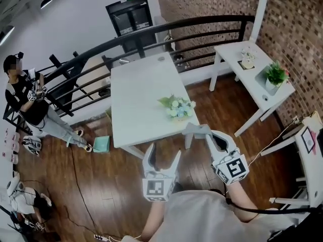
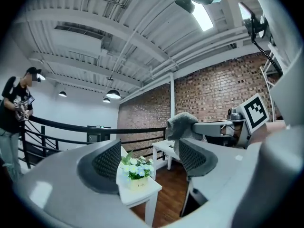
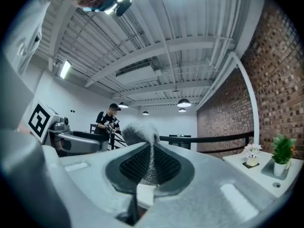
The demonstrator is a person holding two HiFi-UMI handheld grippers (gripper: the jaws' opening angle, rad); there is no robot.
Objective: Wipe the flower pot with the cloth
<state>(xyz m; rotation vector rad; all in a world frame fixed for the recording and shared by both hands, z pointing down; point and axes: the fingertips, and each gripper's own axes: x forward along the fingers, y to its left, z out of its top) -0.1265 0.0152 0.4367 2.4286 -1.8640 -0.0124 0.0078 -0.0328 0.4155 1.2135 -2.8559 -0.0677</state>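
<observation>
A small pot of white and pale blue flowers (image 1: 177, 110) stands near the front right corner of the white table (image 1: 136, 79). In the left gripper view the flower pot (image 2: 137, 175) shows through the gap between the jaws, some way ahead. My left gripper (image 1: 163, 150) (image 2: 149, 163) is open and holds nothing, just short of the table's front edge. My right gripper (image 1: 206, 133) (image 3: 151, 167) is shut on a grey cloth (image 1: 197, 130) (image 3: 142, 137), which sticks out beyond the jaws, just right of the pot. The cloth (image 2: 183, 125) also appears in the left gripper view.
A second white table (image 1: 252, 74) by the brick wall carries a green potted plant (image 1: 276, 74) and a small white flower (image 1: 248, 58). A black railing (image 1: 151, 34) runs behind. A person (image 1: 25, 100) sits at the far left. A teal box (image 1: 102, 144) lies on the wood floor.
</observation>
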